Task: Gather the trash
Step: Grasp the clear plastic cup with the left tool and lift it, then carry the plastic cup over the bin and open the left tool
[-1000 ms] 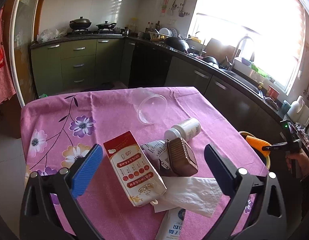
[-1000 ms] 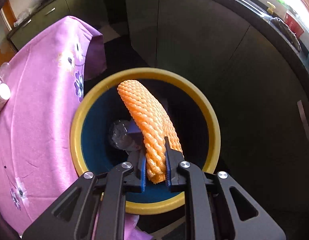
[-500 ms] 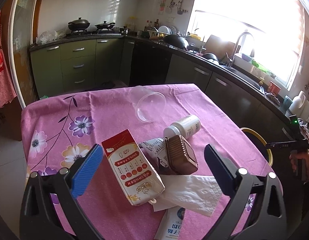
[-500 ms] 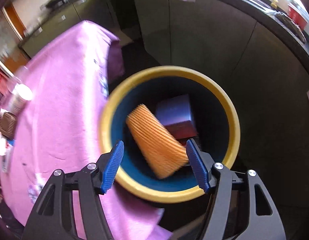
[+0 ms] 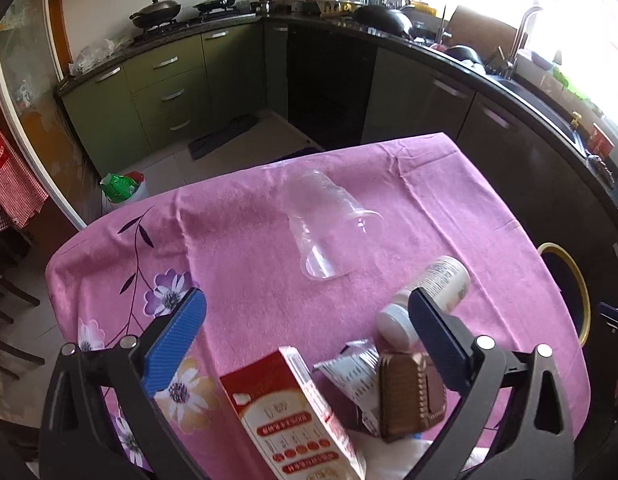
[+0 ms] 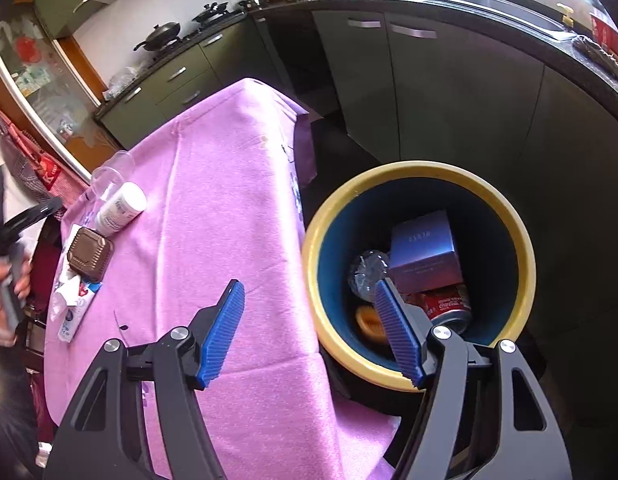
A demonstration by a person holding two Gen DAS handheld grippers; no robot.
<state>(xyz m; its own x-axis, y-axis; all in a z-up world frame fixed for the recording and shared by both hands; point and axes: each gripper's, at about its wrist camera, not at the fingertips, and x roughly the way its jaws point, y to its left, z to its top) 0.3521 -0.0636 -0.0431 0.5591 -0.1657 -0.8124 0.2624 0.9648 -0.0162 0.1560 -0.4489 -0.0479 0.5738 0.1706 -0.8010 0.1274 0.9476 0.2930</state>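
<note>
My left gripper (image 5: 305,300) hangs open over the pink-clothed table (image 5: 237,240), with nothing between its blue pads. Ahead of it a clear plastic cup (image 5: 329,232) lies on its side. A white bottle (image 5: 441,280) lies by the right finger. Close under the gripper are a red-and-white carton (image 5: 293,416), a brown ribbed tray (image 5: 405,396) and a wrapper (image 5: 353,372). My right gripper (image 6: 309,286) is open and empty above the near rim of the yellow-rimmed bin (image 6: 429,168). In the bin lie an orange foam net (image 6: 369,320), a purple box (image 6: 425,252) and a red can (image 6: 449,304).
The bin stands on the floor against the table's right edge (image 5: 581,292), with dark cabinets (image 6: 449,92) behind it. A hand (image 6: 9,292) holds the left gripper's handle at the table's far side. A green bag (image 5: 121,188) sits on the floor beyond the table.
My right gripper opened and the orange foam net fell into the bin; the gripper then rose and swung toward the table. My left gripper moved forward across the table toward the cup.
</note>
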